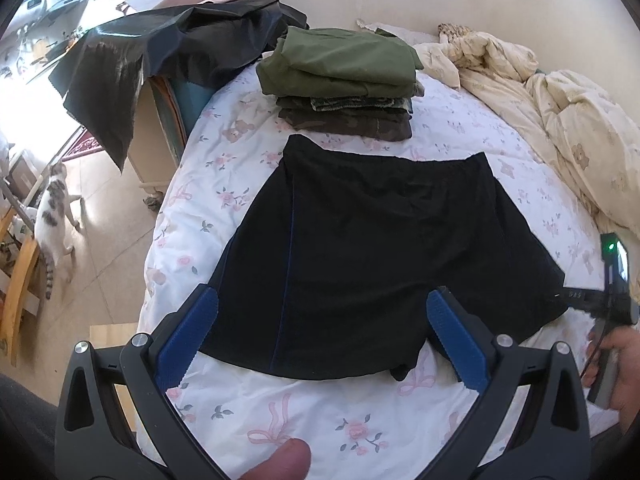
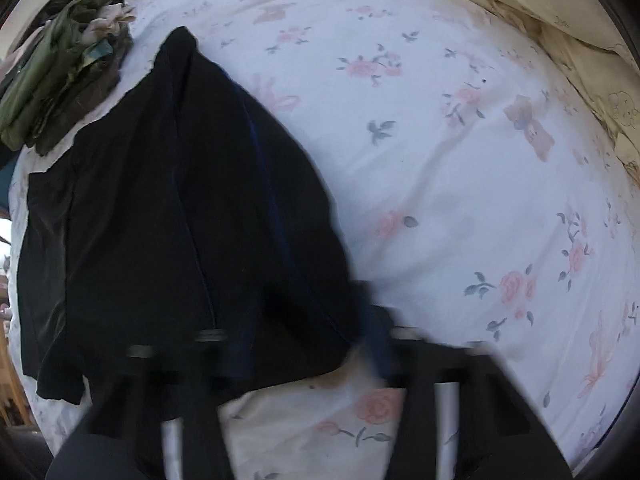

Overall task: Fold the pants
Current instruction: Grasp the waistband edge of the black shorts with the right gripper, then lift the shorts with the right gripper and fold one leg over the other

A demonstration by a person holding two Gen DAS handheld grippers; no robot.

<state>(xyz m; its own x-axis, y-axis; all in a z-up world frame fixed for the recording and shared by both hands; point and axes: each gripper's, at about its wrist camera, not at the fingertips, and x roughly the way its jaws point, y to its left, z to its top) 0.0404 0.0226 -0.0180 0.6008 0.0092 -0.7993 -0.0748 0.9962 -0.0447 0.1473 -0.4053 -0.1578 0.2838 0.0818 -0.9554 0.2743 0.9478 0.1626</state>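
item: black shorts with thin blue side piping
state: unfolded, spread flat, slightly rumpled at the hems
pose: waistband toward the far side, leg openings toward the near edge
place: on the floral bedsheet, near the bed's near edge, just before a stack of folded green clothes

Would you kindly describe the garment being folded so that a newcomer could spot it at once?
Start at the bed with the white floral sheet. A stack of folded green and camouflage clothes sits at its far side; just in front of it lie the black shorts. They alone are spread flat, black, with a thin blue stripe down the side.
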